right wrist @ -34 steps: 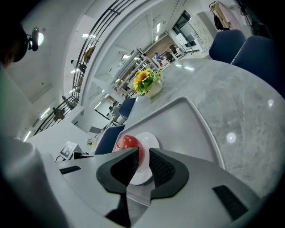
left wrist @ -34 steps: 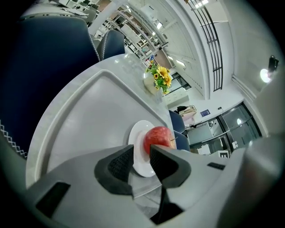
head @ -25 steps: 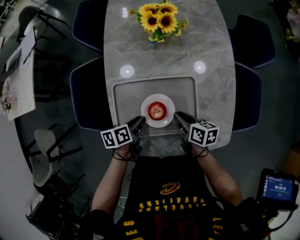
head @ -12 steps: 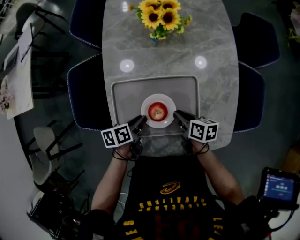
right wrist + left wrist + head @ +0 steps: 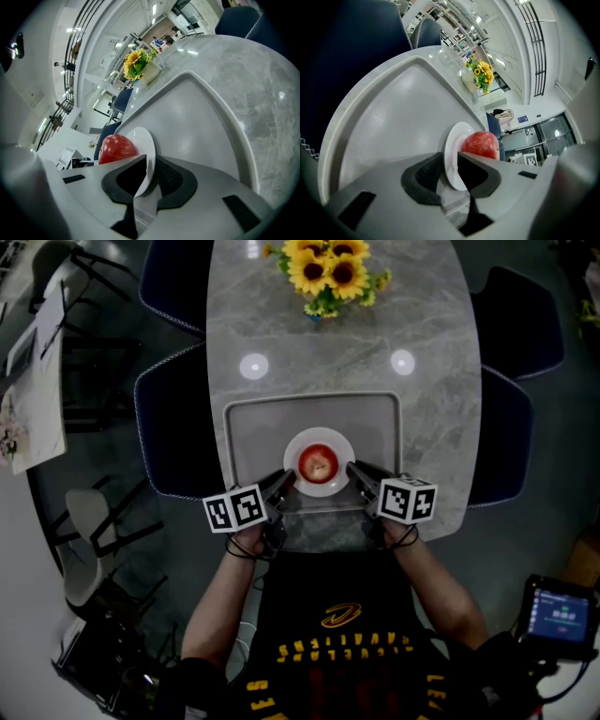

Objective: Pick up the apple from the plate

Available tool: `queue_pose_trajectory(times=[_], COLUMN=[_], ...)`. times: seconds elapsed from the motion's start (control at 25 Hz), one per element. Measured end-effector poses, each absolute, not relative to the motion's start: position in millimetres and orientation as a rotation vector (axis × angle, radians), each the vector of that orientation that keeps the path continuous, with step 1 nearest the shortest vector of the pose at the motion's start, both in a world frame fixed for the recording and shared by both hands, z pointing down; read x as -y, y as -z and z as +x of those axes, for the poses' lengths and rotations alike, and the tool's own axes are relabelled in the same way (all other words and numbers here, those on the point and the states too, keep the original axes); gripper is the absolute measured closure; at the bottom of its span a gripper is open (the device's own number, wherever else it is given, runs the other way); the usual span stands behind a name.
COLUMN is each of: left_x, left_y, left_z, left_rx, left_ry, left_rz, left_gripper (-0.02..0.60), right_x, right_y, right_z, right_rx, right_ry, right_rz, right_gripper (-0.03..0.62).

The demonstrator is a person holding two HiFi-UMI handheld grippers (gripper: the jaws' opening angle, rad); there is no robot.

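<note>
With your left gripper (image 5: 281,486) and right gripper (image 5: 356,472) straddling the round white plate's (image 5: 341,442) rim, jaws slightly apart and seemingly unclamped, closing there could tilt it and roll the centred red apple (image 5: 318,462) off.

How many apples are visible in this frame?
1. The apple sits on the white plate on the tray, between the left gripper and the right gripper. Nothing seems to hide another.

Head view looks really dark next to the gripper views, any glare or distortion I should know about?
Head view: dim and underexposed, with two round lamp reflections on the marble table; apple readable. Both gripper views: bright, strong fisheye curving the tray, dark vignetted corners.
</note>
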State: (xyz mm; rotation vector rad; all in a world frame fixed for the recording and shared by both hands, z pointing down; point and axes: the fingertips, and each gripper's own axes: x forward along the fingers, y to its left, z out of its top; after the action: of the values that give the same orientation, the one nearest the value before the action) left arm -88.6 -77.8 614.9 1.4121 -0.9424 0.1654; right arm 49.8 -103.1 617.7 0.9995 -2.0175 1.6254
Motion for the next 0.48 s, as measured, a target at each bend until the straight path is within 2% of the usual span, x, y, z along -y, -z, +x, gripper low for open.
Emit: queue_pose_trajectory(times=[0.48], left_x=[77.3], left_y=[-617.1], left_z=[-82.3], left_rx=[0.907], left_ry=[-0.158], left_rz=[1.366], left_gripper=[0.480], right_x=[103.9], right_y=[-620.3], right_z=[47.3], right_rx=[2.003], right_ry=[-1.661], right_rz=[0.989], right_gripper=[0.537])
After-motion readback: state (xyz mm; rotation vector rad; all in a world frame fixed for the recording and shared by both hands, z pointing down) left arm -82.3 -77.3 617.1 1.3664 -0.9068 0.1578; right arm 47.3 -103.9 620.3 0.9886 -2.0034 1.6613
